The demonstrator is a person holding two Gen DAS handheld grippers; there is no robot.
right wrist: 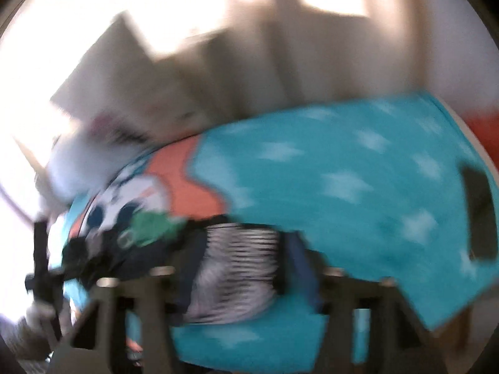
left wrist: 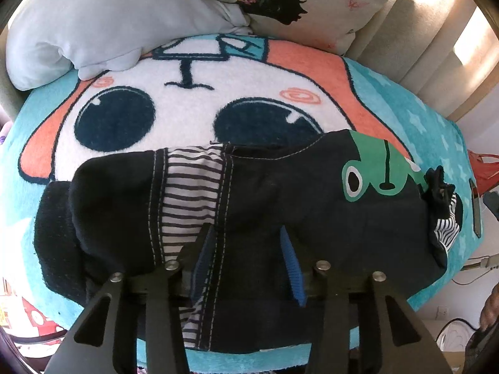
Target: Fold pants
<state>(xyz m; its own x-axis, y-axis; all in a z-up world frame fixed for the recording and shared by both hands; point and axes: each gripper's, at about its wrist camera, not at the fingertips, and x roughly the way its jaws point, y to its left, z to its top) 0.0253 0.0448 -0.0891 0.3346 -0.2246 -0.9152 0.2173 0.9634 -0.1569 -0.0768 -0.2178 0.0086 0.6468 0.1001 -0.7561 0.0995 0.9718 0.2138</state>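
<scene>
Small dark navy pants [left wrist: 280, 193] with a green frog print [left wrist: 374, 171] and a striped lining lie bunched across a cartoon blanket [left wrist: 187, 99]. My left gripper [left wrist: 246, 243] is open, its blue-padded fingers [left wrist: 293, 268] resting on the dark cloth near its near edge. In the blurred right wrist view the pants [right wrist: 149, 249] lie at lower left. My right gripper [right wrist: 240, 249] has its fingers on either side of the striped cloth [right wrist: 237, 268]; blur hides whether they grip it. The right gripper also shows at the pants' right end in the left wrist view [left wrist: 441, 187].
A pale pillow [left wrist: 103, 21] and a floral cushion [left wrist: 296, 0] lie at the blanket's far edge, against a beige padded headboard [left wrist: 436, 46]. A dark flat phone-like object [right wrist: 480, 215] lies on the turquoise blanket at right. The floor with cables shows at lower right [left wrist: 452, 327].
</scene>
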